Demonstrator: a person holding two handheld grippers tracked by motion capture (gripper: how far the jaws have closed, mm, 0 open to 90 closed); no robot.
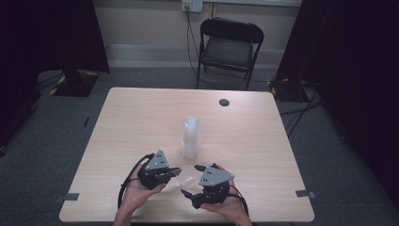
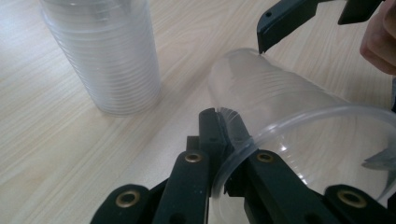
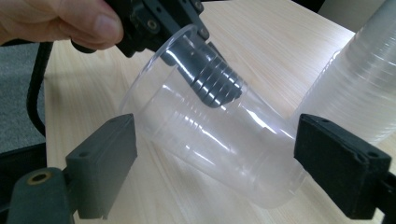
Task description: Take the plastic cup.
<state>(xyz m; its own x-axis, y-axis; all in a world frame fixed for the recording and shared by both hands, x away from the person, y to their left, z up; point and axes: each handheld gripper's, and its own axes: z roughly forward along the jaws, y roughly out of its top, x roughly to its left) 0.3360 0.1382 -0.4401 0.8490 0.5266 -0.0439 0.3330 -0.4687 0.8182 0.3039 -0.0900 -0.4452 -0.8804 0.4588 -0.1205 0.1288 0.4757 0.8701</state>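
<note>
The left gripper (image 1: 170, 173) pinches the rim of a clear cup (image 1: 181, 181), which lies tilted just above the table (image 1: 141, 117) near the front edge. The right gripper (image 1: 192, 180) has its jaws spread wide on either side of the cup's base, not touching it; a cup stack (image 1: 190, 137) stands just behind.

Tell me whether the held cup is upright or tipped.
Tipped: the clear cup lies sideways, the left gripper pinching its rim, beside the upright cup stack.
</note>
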